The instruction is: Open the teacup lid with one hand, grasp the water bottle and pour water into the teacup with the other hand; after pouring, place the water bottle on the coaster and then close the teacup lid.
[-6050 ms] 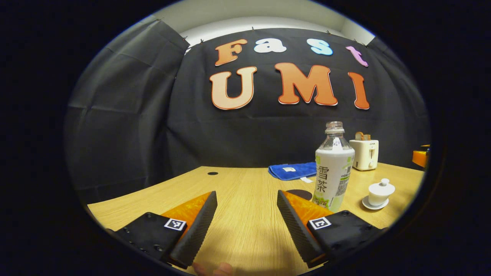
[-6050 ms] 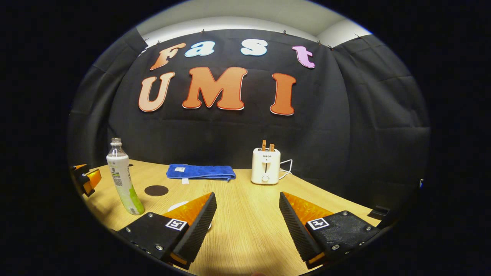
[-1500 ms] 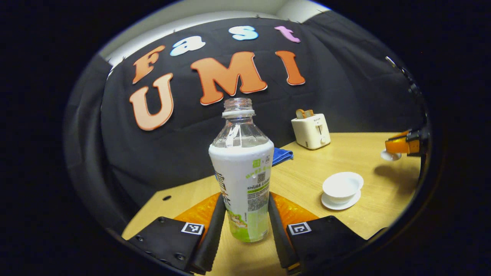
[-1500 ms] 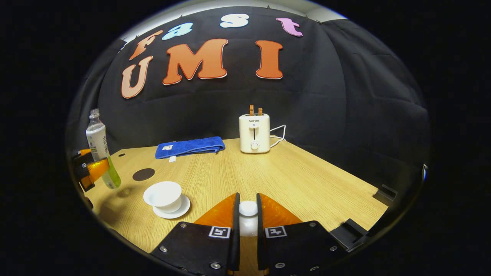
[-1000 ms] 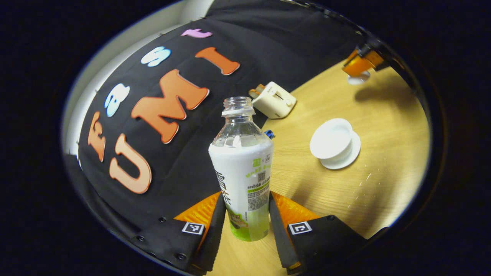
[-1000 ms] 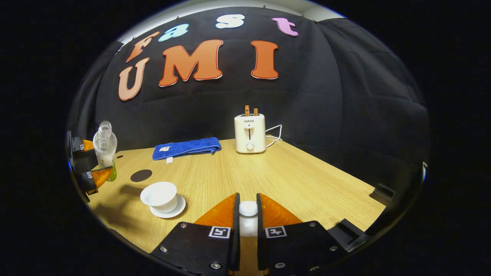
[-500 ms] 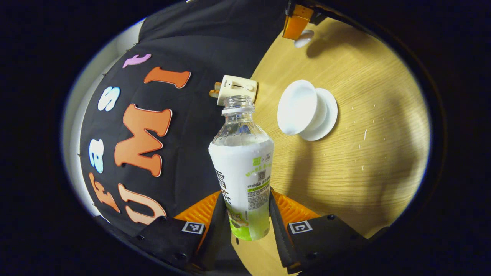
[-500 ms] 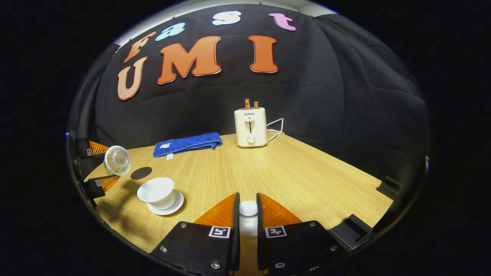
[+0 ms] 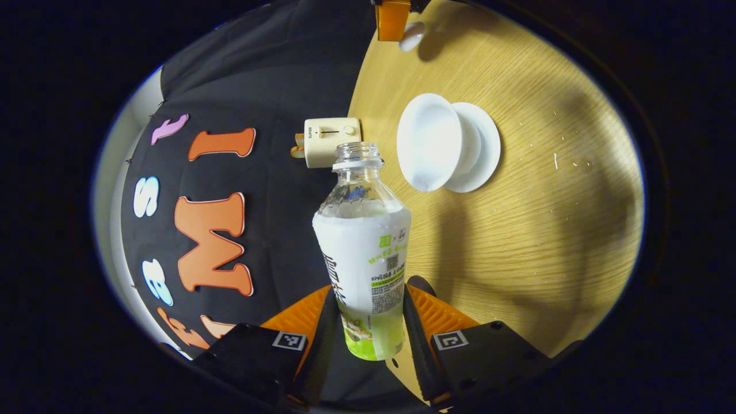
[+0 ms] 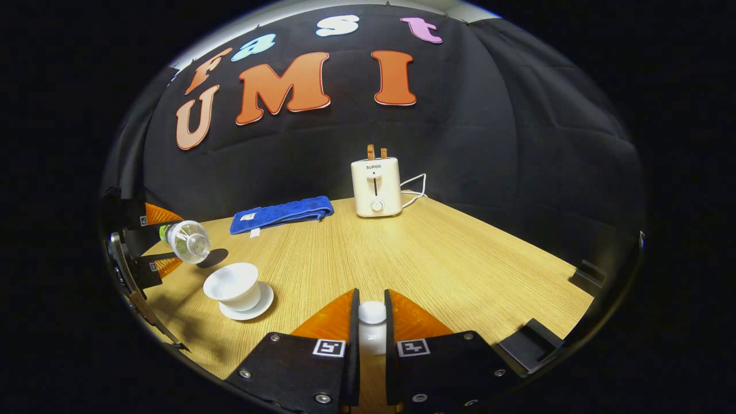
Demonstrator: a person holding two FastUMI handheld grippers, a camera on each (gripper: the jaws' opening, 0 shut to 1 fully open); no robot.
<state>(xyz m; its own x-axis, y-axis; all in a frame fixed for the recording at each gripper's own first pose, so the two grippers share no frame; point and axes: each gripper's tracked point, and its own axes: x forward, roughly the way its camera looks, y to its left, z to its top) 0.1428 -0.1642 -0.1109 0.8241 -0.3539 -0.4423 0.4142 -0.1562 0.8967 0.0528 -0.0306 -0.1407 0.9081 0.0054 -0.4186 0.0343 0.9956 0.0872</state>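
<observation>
My left gripper (image 9: 365, 325) is shut on the lower body of the uncapped water bottle (image 9: 363, 247). The bottle (image 10: 187, 241) lies tipped almost on its side, with its mouth just up and left of the teacup's rim. The white teacup (image 10: 233, 284) stands open on its saucer (image 10: 253, 309); I look into the teacup (image 9: 428, 144) in the left gripper view. My right gripper (image 10: 372, 330) is shut on the knob of the white lid (image 10: 372, 315), held off to the cup's right above the table. The dark round coaster (image 10: 215, 257) lies behind the bottle, partly hidden.
A folded blue towel (image 10: 282, 214) and a cream toaster (image 10: 376, 187) with a cable sit at the back of the wooden table (image 10: 437, 259). Small white specks (image 9: 555, 161) dot the wood near the saucer. Black brackets (image 10: 586, 276) edge the table's right side.
My left gripper has rolled the bottle from upright to nearly horizontal and brought its mouth closer to the teacup. The right gripper has held the lid almost still.
</observation>
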